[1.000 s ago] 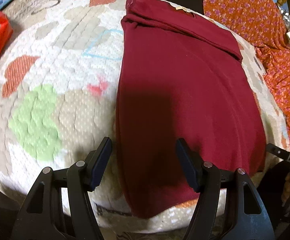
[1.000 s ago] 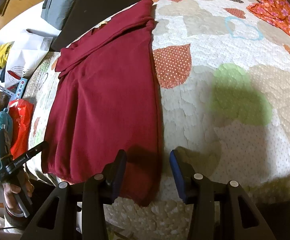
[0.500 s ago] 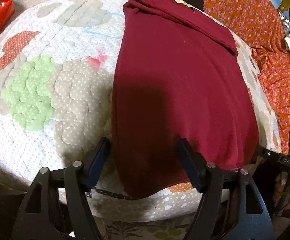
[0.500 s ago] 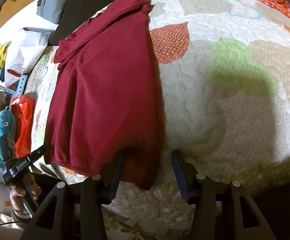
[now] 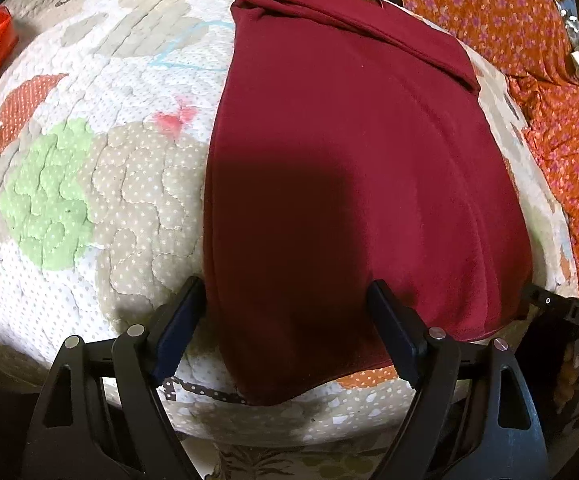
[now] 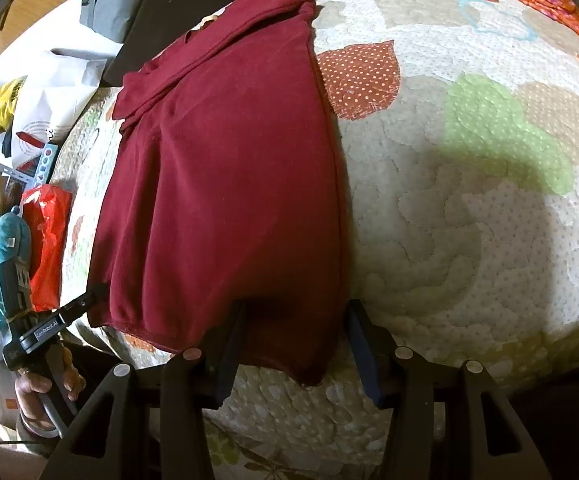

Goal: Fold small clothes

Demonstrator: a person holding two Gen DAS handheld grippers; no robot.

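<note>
A dark red garment (image 5: 349,168) lies flat and lengthwise on a patchwork quilt (image 5: 89,184), its far end folded over. It also shows in the right wrist view (image 6: 229,200). My left gripper (image 5: 285,316) is open, its jaws straddling the near left corner of the garment's hem. My right gripper (image 6: 293,340) is open, its jaws straddling the near right corner of the hem. Neither gripper has closed on the cloth. The left gripper also shows in the right wrist view (image 6: 85,304) at the hem's other corner.
An orange floral cloth (image 5: 529,60) lies to the right of the garment. A red bag (image 6: 47,244) and a teal soft item (image 6: 1,256) lie off the quilt's left edge. White bags (image 6: 57,100) and a dark board (image 6: 193,4) sit beyond the far edge.
Both grippers have moved forward and down to the near hem, so each pair of open jaws now straddles a hem corner. The garment has not moved.
</note>
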